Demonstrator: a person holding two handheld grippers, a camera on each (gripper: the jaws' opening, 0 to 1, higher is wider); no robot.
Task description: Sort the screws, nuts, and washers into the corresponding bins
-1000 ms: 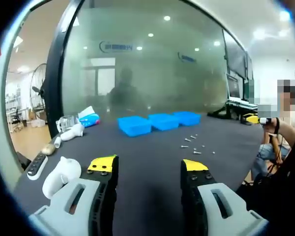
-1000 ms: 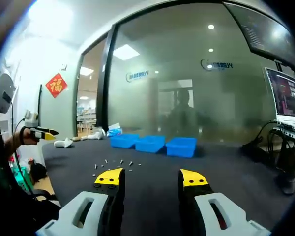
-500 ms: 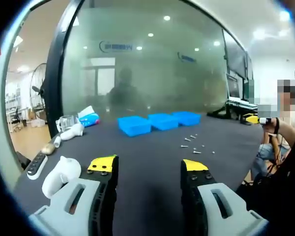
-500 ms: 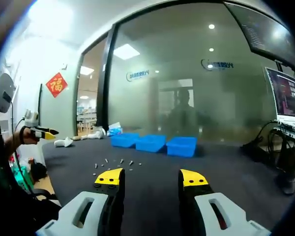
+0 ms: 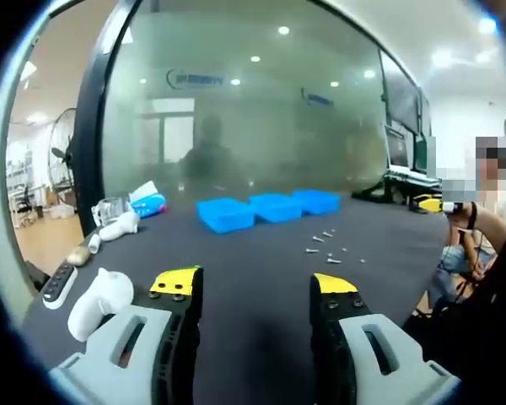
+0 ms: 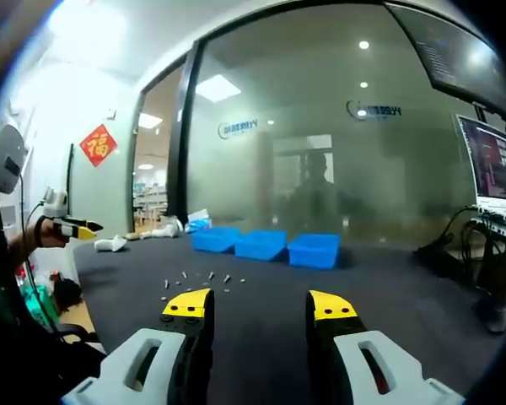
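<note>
A: Status, near to far?

B: Left gripper (image 5: pixel 255 287) at the bottom centre of the left gripper view, jaws spread, nothing between them. Right gripper (image 6: pixel 260 304) likewise in the right gripper view: jaws apart, empty. Both hang above the dark table (image 5: pixel 261 337), not touching any part.

A: Where's the hardware?

B: Loose fasteners (image 5: pixel 327 251) lie scattered on the table, right of centre in the left gripper view; the same cluster (image 6: pixel 204 281) sits left of centre in the right gripper view, just above the left jaw tip. Too small to tell screws from nuts or washers.

A: Bins?

B: Three blue bins (image 5: pixel 267 207) in a row beyond the fasteners, mid-frame, in front of the glass wall (image 5: pixel 253 101). In the right gripper view they (image 6: pixel 263 245) sit centre. Can't see into them from this angle.

A: Progress?

B: I'd call it not started, or barely. All visible parts are loose on the table and nothing is gripped. Whole sort remains.

A: Clutter?

B: White objects (image 5: pixel 99 292) and a remote (image 5: pixel 59 283) at lower left, clear of the work.
</note>
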